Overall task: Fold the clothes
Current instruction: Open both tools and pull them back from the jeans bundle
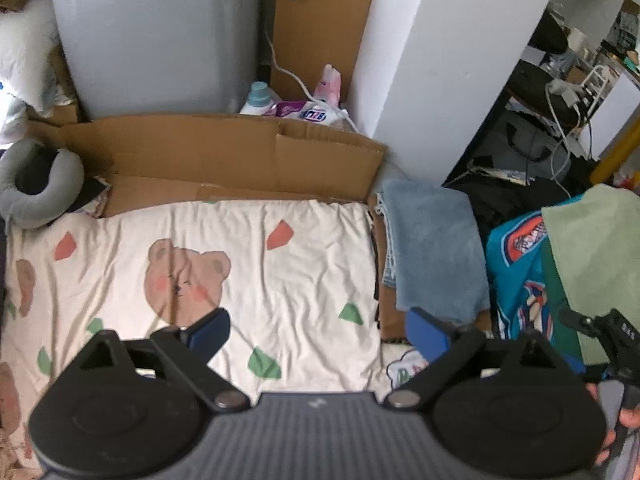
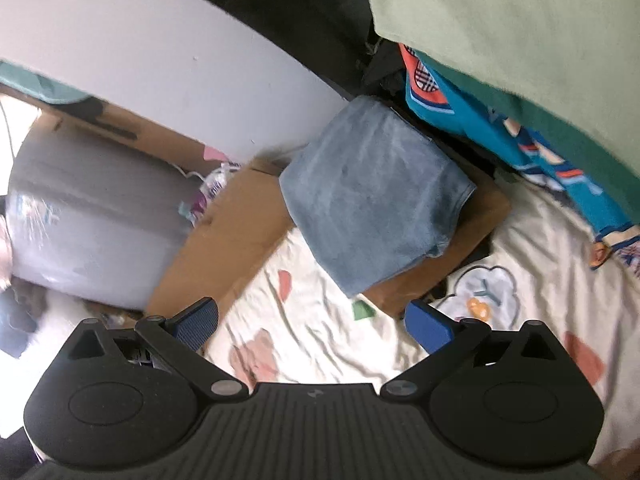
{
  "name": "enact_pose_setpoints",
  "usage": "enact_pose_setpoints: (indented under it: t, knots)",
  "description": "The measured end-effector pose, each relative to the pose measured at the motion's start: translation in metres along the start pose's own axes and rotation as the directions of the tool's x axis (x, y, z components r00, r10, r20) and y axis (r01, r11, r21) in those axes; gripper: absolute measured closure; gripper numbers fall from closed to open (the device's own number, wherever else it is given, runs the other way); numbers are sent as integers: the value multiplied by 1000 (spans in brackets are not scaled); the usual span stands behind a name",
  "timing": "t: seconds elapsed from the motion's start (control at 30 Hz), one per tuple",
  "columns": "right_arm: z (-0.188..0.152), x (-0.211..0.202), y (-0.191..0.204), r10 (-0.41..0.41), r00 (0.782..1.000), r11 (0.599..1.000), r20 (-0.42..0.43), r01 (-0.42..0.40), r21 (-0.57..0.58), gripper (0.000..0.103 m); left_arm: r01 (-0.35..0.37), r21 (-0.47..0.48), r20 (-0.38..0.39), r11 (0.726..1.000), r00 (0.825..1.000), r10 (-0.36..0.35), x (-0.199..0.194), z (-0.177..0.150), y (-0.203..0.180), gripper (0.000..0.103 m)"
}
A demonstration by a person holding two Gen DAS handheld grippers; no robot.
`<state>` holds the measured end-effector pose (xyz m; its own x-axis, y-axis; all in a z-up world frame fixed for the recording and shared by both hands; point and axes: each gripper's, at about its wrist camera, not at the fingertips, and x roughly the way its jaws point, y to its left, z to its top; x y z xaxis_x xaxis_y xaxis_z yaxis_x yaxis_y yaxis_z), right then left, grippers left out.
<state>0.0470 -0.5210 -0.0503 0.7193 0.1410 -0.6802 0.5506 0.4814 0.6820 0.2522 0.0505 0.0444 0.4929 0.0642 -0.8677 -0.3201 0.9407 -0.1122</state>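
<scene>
The folded blue towel point(image 2: 376, 196) lies on a cardboard sheet point(image 2: 476, 216) at the far right of the bed point(image 1: 304, 256), just beside a heap of unfolded clothes point(image 1: 520, 264). Both the left gripper point(image 1: 318, 334) and right gripper point(image 2: 312, 322) hang above the sheet, jaws spread wide, nothing between them. This piece looks finished; the next move likely calls for reaching right to pinch a garment from the heap.

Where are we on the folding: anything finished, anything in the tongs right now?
Done: one blue garment lies folded on the cardboard beside the bear-print sheet. In hand: nothing; left tongs and right tongs are open and empty. Left: the teal patterned garment and the green cloth still look unfolded.
</scene>
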Motion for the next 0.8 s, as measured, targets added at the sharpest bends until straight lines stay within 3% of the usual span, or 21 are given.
enact_pose_setpoints:
  t: [0.27,0.63,0.8]
  knots:
    - [1,-25,41,-94,995,992,-21,92,-90,0,-49,8,12,999,999,49,-54,-9,14,4]
    - [-13,-47,98,-65,994,979,-88,47,-198,0,-83,-55,42,995,995,85,-130,-31,52,2]
    - [-25,-51,120,-88,988,967,-124,55,-250,0,-85,-106,55,991,994,91,-154,-46,74,2]
